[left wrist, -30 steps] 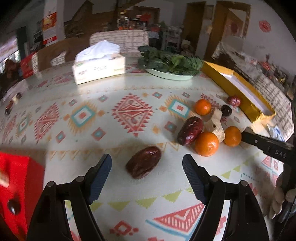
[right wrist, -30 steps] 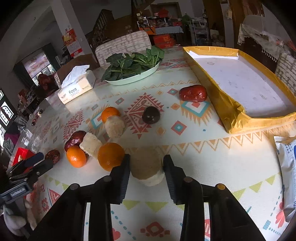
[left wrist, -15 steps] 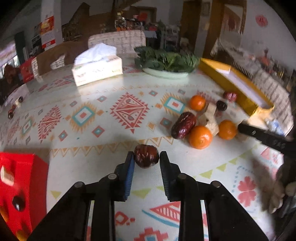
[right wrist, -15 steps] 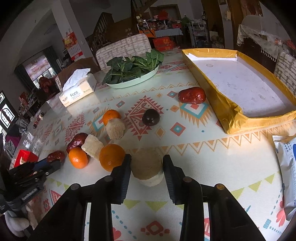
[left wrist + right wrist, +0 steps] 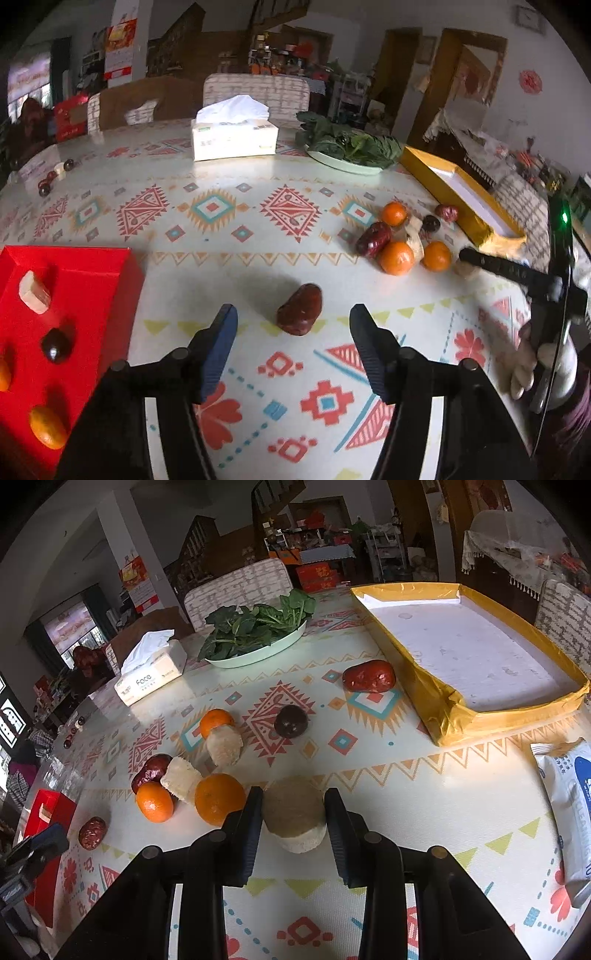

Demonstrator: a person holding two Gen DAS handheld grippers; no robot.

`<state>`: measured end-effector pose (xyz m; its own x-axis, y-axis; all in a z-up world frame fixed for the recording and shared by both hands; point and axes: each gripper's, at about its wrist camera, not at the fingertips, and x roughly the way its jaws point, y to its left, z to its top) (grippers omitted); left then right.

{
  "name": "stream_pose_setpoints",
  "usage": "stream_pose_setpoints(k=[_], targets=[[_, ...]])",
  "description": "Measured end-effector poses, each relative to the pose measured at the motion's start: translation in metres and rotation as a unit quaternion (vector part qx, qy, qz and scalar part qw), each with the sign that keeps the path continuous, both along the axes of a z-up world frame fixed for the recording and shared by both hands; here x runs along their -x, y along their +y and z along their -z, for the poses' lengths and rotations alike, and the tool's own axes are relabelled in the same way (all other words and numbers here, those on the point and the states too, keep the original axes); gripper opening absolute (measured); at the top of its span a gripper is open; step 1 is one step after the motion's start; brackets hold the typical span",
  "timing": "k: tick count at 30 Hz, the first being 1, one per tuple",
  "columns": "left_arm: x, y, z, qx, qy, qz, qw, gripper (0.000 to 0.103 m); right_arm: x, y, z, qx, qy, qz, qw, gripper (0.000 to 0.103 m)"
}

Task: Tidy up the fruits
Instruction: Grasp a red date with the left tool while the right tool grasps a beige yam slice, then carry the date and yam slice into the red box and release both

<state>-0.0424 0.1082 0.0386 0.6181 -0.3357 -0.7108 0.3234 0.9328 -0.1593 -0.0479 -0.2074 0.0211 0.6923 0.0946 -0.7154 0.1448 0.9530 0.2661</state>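
Observation:
A dark red date [image 5: 300, 309] lies on the patterned tablecloth between the fingers of my left gripper [image 5: 292, 314], whose jaws are opening and do not touch it. To its left stands a red tray [image 5: 74, 258] that holds a pale chunk [image 5: 34, 292], a dark round fruit [image 5: 55, 346] and an orange [image 5: 48, 426]. My right gripper [image 5: 293, 794] is shut on a pale round chunk [image 5: 295, 812] resting on the cloth. Beside it lie oranges [image 5: 218, 802], pale chunks [image 5: 181, 778], another date [image 5: 151, 771], a dark plum [image 5: 291, 720] and a red date [image 5: 368, 675].
A yellow-walled tray [image 5: 443, 709] with a white floor lies at the right. At the back stand a tissue box [image 5: 151, 675] and a plate of greens [image 5: 255, 631]. A wipes packet [image 5: 569, 812] lies near the right edge. A person's hand [image 5: 524, 369] holds the right gripper.
My left gripper closed on the date, carried it left toward the red tray, then opened; the date now lies on the cloth. The right gripper keeps its grip and place.

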Motion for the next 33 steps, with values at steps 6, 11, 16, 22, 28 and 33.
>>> stream_pose_setpoints(k=[6, 11, 16, 22, 28, 33], targets=[[-0.003, -0.015, 0.009, -0.009, 0.012, 0.018, 0.9997, 0.068, 0.0, 0.0, 0.0, -0.001, 0.001, -0.002, 1.0, 0.037], [-0.018, -0.041, 0.021, -0.04, 0.021, 0.033, 0.9984, 0.063, 0.0, -0.001, 0.001, -0.007, 0.0, -0.003, 1.0, 0.037], [-0.023, -0.042, 0.026, -0.042, 0.027, 0.027, 0.9984, 0.025, 0.0, -0.001, 0.001, -0.011, -0.001, -0.008, 1.0, 0.037], [-0.015, -0.022, 0.019, -0.009, 0.018, 0.004, 0.9998, 0.025, 0.0, -0.001, 0.0, -0.011, -0.003, -0.007, 1.0, 0.037], [0.009, 0.007, 0.001, 0.018, 0.0, -0.012, 0.9998, 0.025, 0.004, 0.002, -0.007, -0.007, -0.018, -0.008, 1.0, 0.037], [0.039, 0.048, -0.022, 0.056, -0.022, -0.039, 0.9974, 0.025, 0.02, 0.013, -0.019, -0.059, -0.029, -0.029, 0.997, 0.037]])
